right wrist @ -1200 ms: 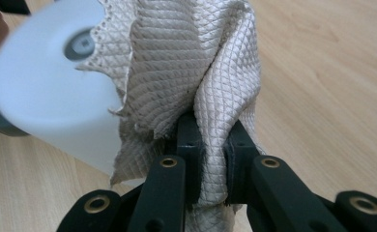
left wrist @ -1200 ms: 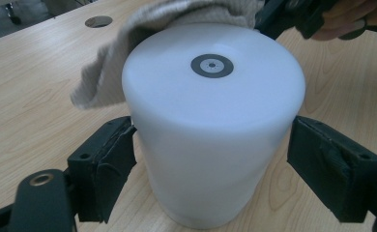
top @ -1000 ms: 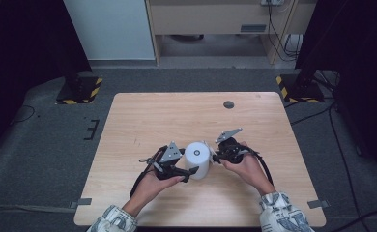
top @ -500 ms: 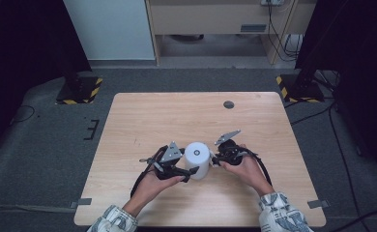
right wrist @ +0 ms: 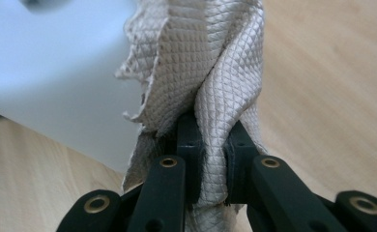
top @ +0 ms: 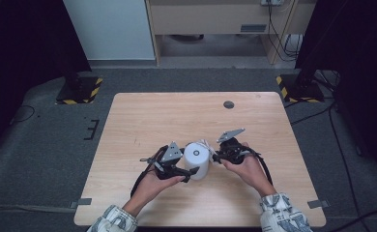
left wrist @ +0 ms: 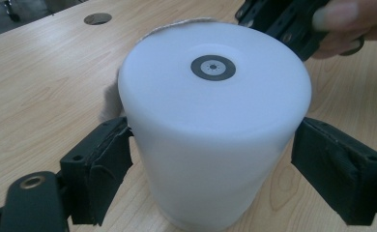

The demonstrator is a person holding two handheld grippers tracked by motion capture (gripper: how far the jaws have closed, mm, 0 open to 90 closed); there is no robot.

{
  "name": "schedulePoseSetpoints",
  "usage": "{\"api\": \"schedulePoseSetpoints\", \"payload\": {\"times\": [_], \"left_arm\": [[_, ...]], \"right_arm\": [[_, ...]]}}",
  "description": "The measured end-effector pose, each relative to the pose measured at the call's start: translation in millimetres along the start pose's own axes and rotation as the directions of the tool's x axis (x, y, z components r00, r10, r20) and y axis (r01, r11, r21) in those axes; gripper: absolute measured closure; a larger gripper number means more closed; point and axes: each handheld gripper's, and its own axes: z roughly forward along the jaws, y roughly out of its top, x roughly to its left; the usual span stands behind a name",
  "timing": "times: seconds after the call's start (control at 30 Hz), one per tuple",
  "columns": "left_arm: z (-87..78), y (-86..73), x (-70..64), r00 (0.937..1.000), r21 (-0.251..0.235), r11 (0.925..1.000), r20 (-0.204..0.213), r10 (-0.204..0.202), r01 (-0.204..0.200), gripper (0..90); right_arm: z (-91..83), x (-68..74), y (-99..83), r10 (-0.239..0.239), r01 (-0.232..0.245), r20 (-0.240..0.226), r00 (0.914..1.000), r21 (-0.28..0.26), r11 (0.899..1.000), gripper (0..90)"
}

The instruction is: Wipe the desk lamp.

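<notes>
Left tool (top: 189,173) straddles the white, smooth plastic cylinder (top: 196,159), jaws apart and seemingly just off its sides, so closing them first would steady it. Right tool (right wrist: 210,145) is clamped on a beige quilted cloth (right wrist: 215,63) touching the cylinder's far right side, near the pale wooden desk's (top: 143,116) front centre; wipe gently.

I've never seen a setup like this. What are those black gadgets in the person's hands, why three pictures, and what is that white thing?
No machine here: a person holds a hand-worked gripper in each hand. One camera looks down on the wooden table; the other two ride on the grippers. The white cylinder stands upright on the table. The left gripper has its fingers on either side of the cylinder, touching or nearly touching its sides. The right gripper pinches a quilted beige cloth beside the cylinder, perhaps for wiping it.
</notes>
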Motion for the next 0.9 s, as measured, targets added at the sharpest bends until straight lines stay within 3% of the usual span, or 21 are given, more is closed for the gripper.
{"api": "schedulePoseSetpoints", "payload": {"times": [0.1, 0.2, 0.4, 0.5, 0.7, 0.9], "left_arm": [[-0.5, 0.0, 0.2, 1.0000, 0.003, 1.0000, 0.000, 0.000, 0.000, 13.4], [-0.6, -0.1, 0.4, 1.0000, 0.002, 1.0000, 0.001, 0.000, 0.000, 13.4], [-0.7, 0.0, 0.4, 1.0000, 0.004, 1.0000, 0.002, 0.000, 0.000, 13.4], [-0.4, 0.1, 0.3, 1.0000, 0.005, 1.0000, 0.001, 0.000, 0.000, 13.2], [-0.4, 0.1, 0.3, 1.0000, 0.005, 1.0000, 0.001, 0.001, -0.001, 13.2], [-0.3, 0.0, 0.2, 1.0000, 0.003, 1.0000, 0.000, 0.000, 0.000, 13.2]], "right_arm": [[9.4, -0.2, -3.6, -0.005, 0.005, 0.004, 1.0000, 0.042, 0.999, 81.0], [8.8, 0.1, -2.0, -0.006, 0.006, 0.008, 0.9999, 0.041, 0.999, 81.0], [-16.5, 4.8, 11.8, -0.014, 0.014, 0.008, 0.9999, -0.061, 0.998, 80.9], [-15.9, 4.8, 11.2, -0.014, 0.015, 0.009, 0.9999, -0.062, 0.998, 81.0], [7.4, 0.4, -1.4, 0.003, -0.003, 0.008, 1.0000, 0.027, 1.000, 80.9], [13.9, -1.8, -4.4, 0.015, -0.015, 0.005, 0.9999, 0.038, 0.999, 80.9]]}}
